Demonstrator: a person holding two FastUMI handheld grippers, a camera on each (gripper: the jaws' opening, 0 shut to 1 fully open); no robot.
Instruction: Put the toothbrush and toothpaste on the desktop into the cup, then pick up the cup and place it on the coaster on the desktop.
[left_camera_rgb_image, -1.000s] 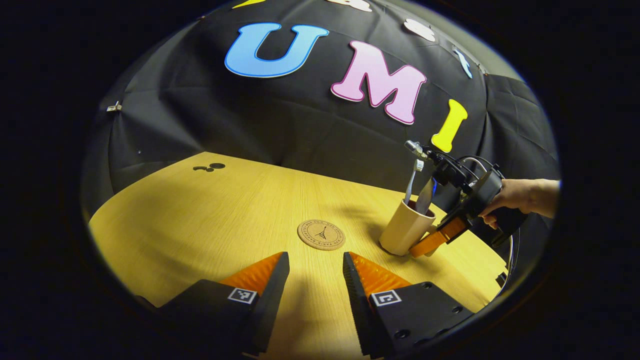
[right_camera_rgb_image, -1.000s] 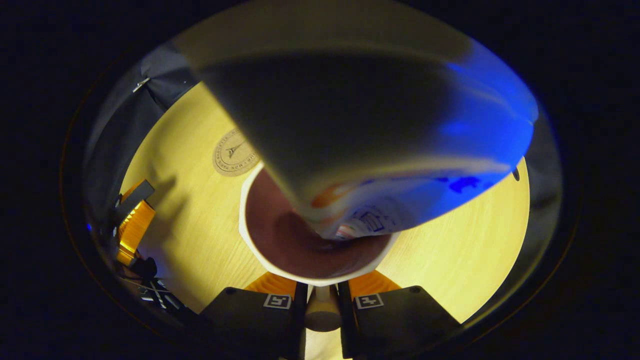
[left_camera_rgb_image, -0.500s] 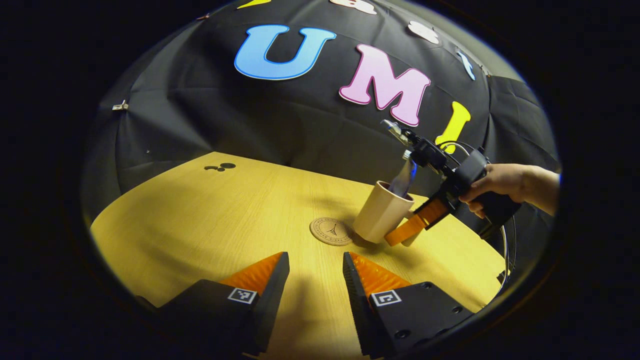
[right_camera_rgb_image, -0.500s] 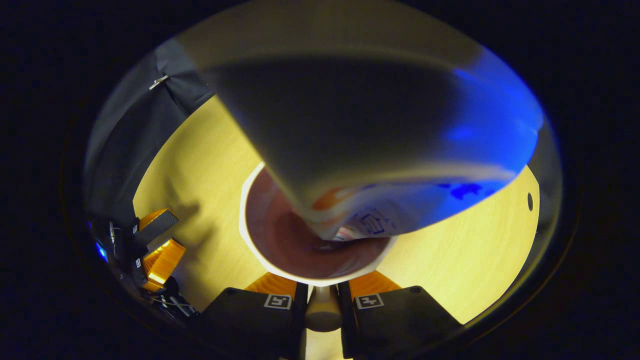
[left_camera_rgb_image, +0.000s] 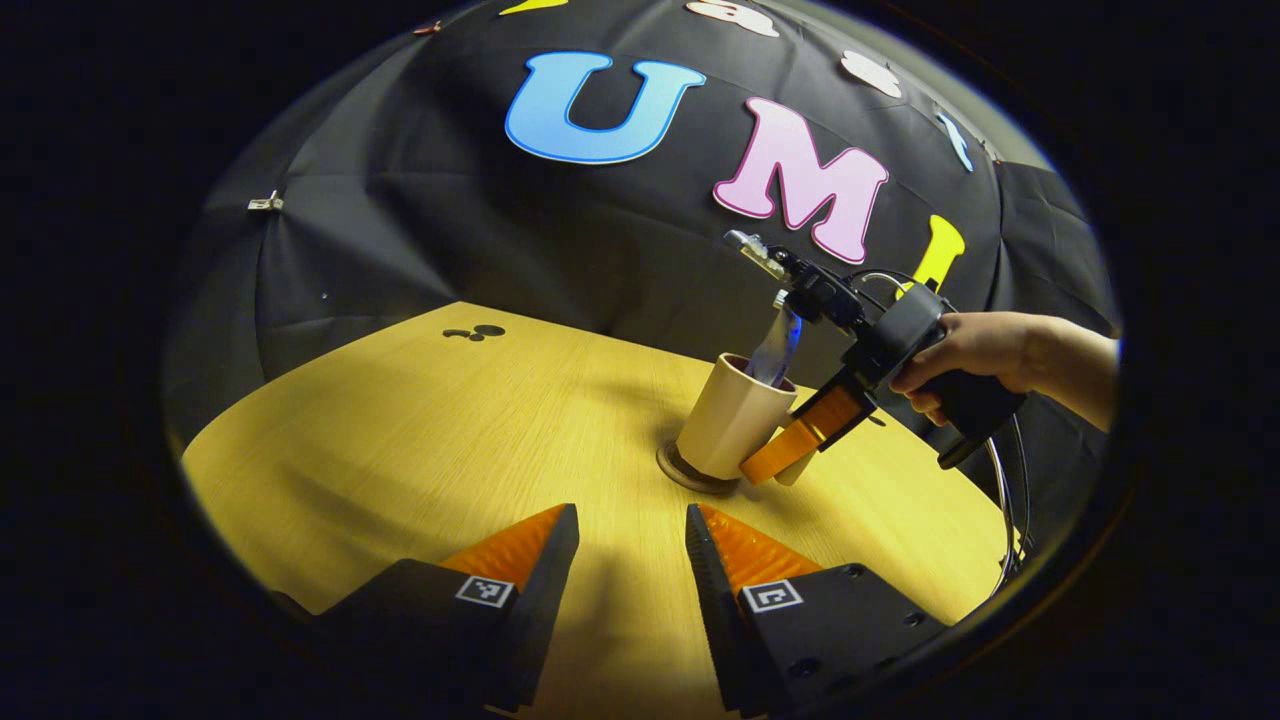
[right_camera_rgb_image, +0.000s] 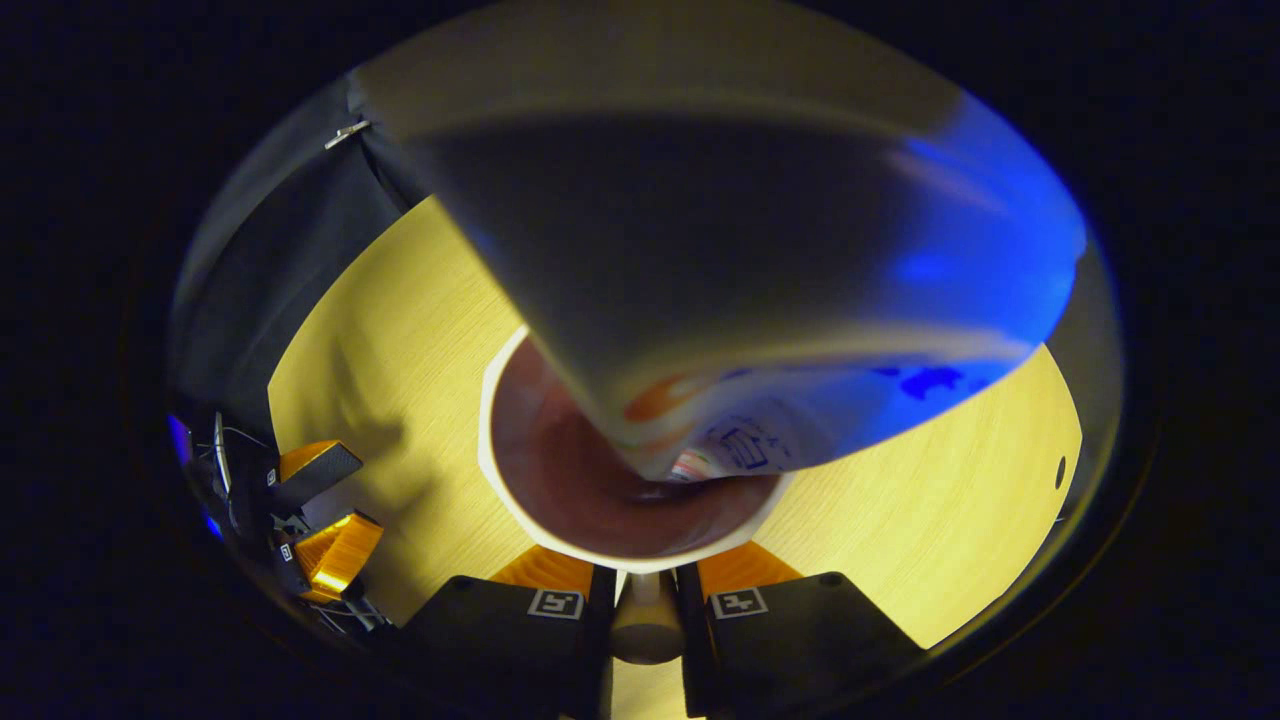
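One wooden tabletop (left_camera_rgb_image: 420, 440), carrying a beige cup (left_camera_rgb_image: 732, 428) set on a round coaster (left_camera_rgb_image: 680, 470), tilted slightly. Inside the cup, a toothpaste tube (right_camera_rgb_image: 740, 250) leaning out over the rim; toothbrush not distinguishable. Right hand-held gripper (right_camera_rgb_image: 645, 610), gripped by a hand (left_camera_rgb_image: 960, 350), clamped on the cup's handle (right_camera_rgb_image: 645, 625). Left hand-held gripper (left_camera_rgb_image: 630, 545) parted wide, holding nothing, low over the tabletop, near the coaster.
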